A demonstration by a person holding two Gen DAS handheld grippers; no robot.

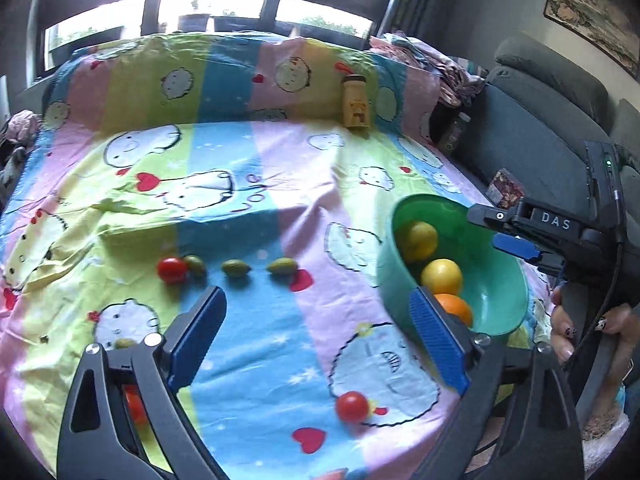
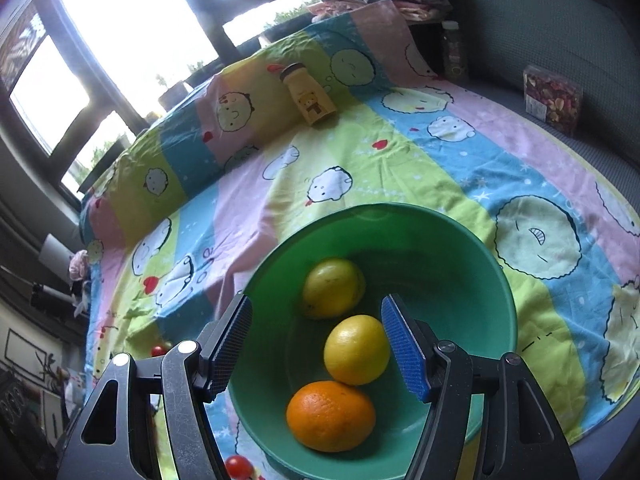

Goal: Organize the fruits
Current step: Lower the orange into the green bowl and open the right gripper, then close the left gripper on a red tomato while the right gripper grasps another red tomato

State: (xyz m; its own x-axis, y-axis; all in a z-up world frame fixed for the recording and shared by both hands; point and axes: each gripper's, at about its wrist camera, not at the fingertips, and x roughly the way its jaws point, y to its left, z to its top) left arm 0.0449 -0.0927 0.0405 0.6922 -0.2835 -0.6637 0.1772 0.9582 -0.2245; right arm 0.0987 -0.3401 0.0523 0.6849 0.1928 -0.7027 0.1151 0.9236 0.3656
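A green bowl (image 1: 500, 296) sits at the right of the striped cartoon cloth (image 1: 248, 160), holding two lemons (image 1: 442, 276) and an orange (image 1: 454, 308). On the cloth lie a tomato (image 1: 172, 270) and three small green fruits (image 1: 236, 268) in a row, and nearer me a second tomato (image 1: 352, 406). My left gripper (image 1: 316, 320) is open wide above the cloth, left of the bowl, with nothing between its fingers. My right gripper (image 2: 318, 340) hovers open over the bowl (image 2: 440, 248); a lemon (image 2: 356, 350) and the orange (image 2: 332, 416) lie below its fingers, ungripped. The right gripper (image 1: 486, 228) also shows over the bowl's far rim.
A yellow bottle (image 1: 355, 102) lies on the raised far part of the cloth. A grey sofa (image 1: 540, 120) runs along the right with a box of dried fruit (image 2: 552, 98) and a jar (image 2: 454, 52). A hand (image 1: 568, 328) holds the right gripper. Windows are behind.
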